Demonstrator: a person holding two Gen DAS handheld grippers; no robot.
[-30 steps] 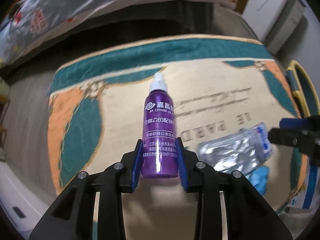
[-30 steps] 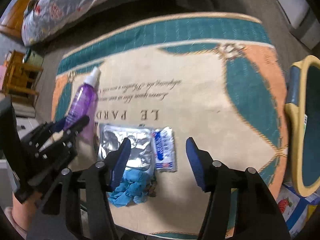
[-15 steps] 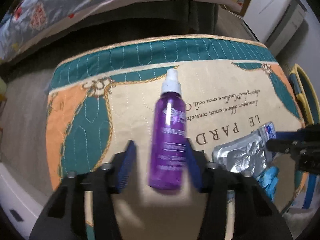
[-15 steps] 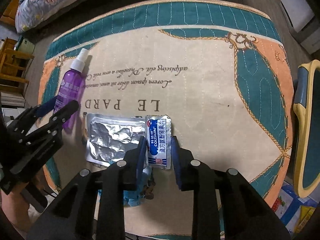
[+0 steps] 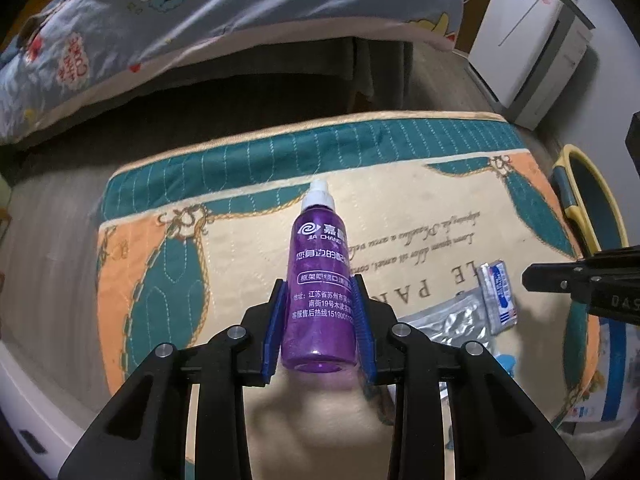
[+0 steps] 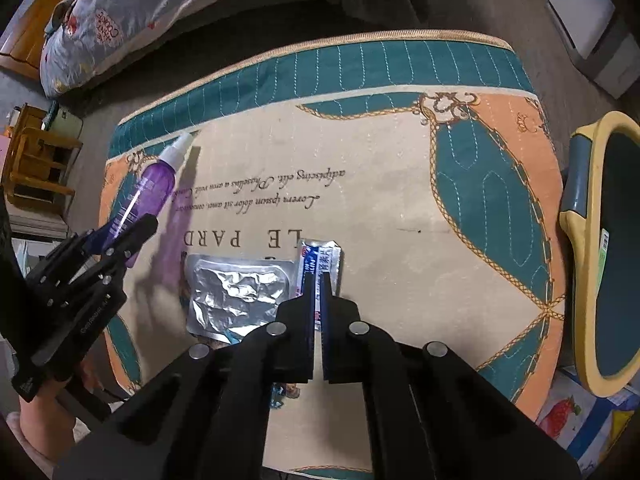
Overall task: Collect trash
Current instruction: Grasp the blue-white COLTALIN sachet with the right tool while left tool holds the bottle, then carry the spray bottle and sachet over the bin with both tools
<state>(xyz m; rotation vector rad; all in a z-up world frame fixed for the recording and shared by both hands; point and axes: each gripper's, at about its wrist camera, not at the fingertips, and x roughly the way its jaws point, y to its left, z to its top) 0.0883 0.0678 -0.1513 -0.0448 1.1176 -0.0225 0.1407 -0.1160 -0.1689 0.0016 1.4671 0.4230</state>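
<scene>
Purple spray bottle [image 5: 320,292] clamped in left tool [image 5: 319,312], right tool [image 6: 318,308] pinching blue-white sachet [image 6: 320,264]

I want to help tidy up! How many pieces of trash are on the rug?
4: purple plastic spray bottle at left, crinkled silver foil pouch mid-rug, small blue-and-white sachet beside it, crumpled blue glove peeking beneath. More may be hidden.

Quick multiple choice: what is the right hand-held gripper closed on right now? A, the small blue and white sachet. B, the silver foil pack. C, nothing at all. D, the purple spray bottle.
A: in the right wrist view the right hand-held gripper has just closed, its blue pads pinching the sachet, with the foil pack lying beside it and the bottle in the left hand-held gripper.
</scene>
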